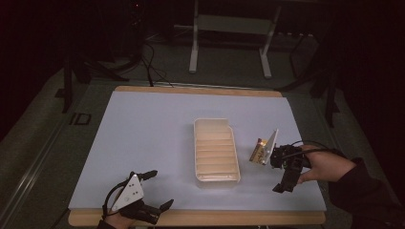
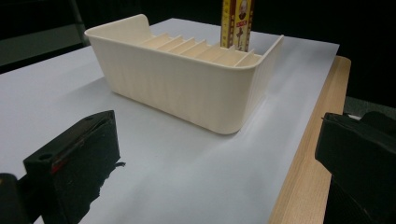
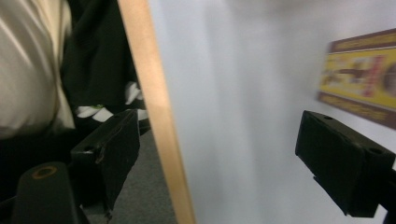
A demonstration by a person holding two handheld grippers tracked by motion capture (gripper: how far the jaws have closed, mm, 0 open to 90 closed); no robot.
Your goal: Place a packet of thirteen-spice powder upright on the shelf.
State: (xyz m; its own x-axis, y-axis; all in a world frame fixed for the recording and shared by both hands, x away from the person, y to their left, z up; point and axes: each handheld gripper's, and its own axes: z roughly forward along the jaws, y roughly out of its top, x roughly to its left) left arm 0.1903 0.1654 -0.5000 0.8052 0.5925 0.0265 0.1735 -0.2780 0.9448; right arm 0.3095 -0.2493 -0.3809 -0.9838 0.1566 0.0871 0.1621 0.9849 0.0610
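High view: cream ribbed tray (image 1: pixel 216 151) at frame centre, its slots bare, on a pale sheet over the wood-edged desk (image 1: pixel 200 218); dark room beyond. Yellow packet (image 1: pixel 259 151) lies right of the tray, just beside the right gripper (image 1: pixel 282 174), fingers spread. Left gripper (image 1: pixel 156 189) at lower left, fingers spread.

Left gripper view: tray (image 2: pixel 187 84) ahead, well beyond the fingers (image 2: pixel 74 163); packet (image 2: pixel 237 23) behind it.

Right gripper view: packet (image 3: pixel 359 77) at right edge, above one finger (image 3: pixel 341 163), not gripped.
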